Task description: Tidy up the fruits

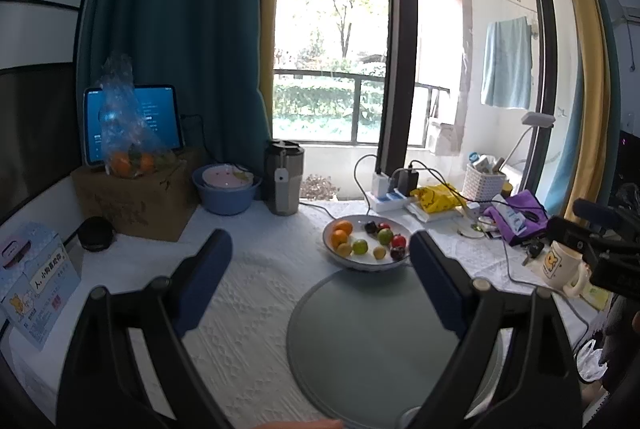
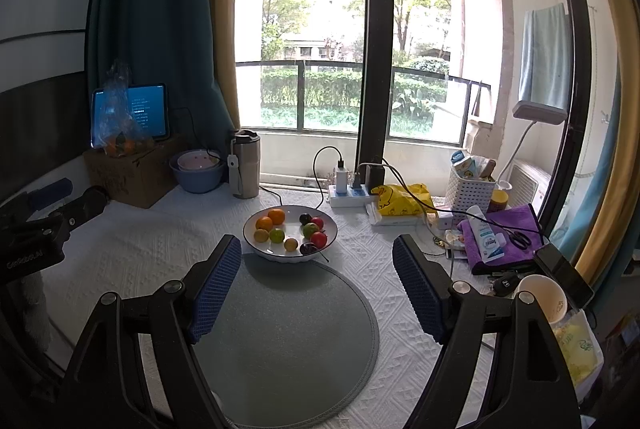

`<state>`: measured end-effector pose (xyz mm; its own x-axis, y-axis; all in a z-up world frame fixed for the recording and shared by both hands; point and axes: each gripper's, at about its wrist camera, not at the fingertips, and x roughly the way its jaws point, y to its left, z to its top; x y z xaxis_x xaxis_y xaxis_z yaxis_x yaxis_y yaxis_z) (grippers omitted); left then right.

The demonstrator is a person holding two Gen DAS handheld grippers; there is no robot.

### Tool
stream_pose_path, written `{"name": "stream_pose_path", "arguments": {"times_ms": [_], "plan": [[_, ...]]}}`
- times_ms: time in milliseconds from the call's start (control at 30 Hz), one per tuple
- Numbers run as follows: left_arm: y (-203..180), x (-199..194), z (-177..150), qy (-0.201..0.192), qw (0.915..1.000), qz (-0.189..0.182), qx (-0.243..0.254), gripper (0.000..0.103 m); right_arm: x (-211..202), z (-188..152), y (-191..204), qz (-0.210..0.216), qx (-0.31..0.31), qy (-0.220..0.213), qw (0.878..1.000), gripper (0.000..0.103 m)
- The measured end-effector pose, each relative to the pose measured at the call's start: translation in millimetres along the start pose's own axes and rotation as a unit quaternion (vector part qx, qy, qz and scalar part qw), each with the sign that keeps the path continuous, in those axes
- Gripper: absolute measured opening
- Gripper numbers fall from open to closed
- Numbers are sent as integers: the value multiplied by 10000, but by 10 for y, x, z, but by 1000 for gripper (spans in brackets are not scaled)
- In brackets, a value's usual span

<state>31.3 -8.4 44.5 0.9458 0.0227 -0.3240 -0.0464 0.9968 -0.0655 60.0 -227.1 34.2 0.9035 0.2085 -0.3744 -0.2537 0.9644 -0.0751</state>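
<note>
We hold both tools up above the tabletop [image 2: 132,253], facing the window, and neither carries anything. The left tool [image 1: 320,253] stands released, its blue pads wide apart with only the mat between them; the right tool [image 2: 316,261] is just as wide and likewise bare.

The fruits all lie together in the white bowl [image 2: 256,241], which sits at the far edge of the round grey mat [image 2: 288,329], touching or just overlapping its rim. In the bowl we count two oranges [image 2: 276,216] on the left, a yellow fruit [image 2: 261,235] and a lime [image 2: 277,235] before them, a small yellow one [image 2: 291,244] near the middle, and on the right a dark plum [image 2: 305,218], a green fruit [image 2: 310,229], red ones [image 2: 319,239] and a dark cherry [image 2: 307,248] whose stem hangs over the rim. The mat itself is bare.

This fits two stages, as we judge it: either the fruits are gathered in the bowl as the sorting wants them, or they wait there to be laid out on the mat. The pictures do not settle which, so we name no step with certainty.

Should any fruit be lifted, the small round ones would call for a centred, gentle pinch, since they roll and sit close against their neighbours; the cherry is the smallest and the stem may snag
</note>
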Motion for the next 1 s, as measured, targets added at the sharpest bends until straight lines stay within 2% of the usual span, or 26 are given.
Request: {"name": "stream_pose_path", "arguments": {"times_ms": [1000], "plan": [[-42, -7, -30, 46, 9999, -113, -4, 91, 19, 0, -90, -73, 32, 47, 10000, 81]]}}
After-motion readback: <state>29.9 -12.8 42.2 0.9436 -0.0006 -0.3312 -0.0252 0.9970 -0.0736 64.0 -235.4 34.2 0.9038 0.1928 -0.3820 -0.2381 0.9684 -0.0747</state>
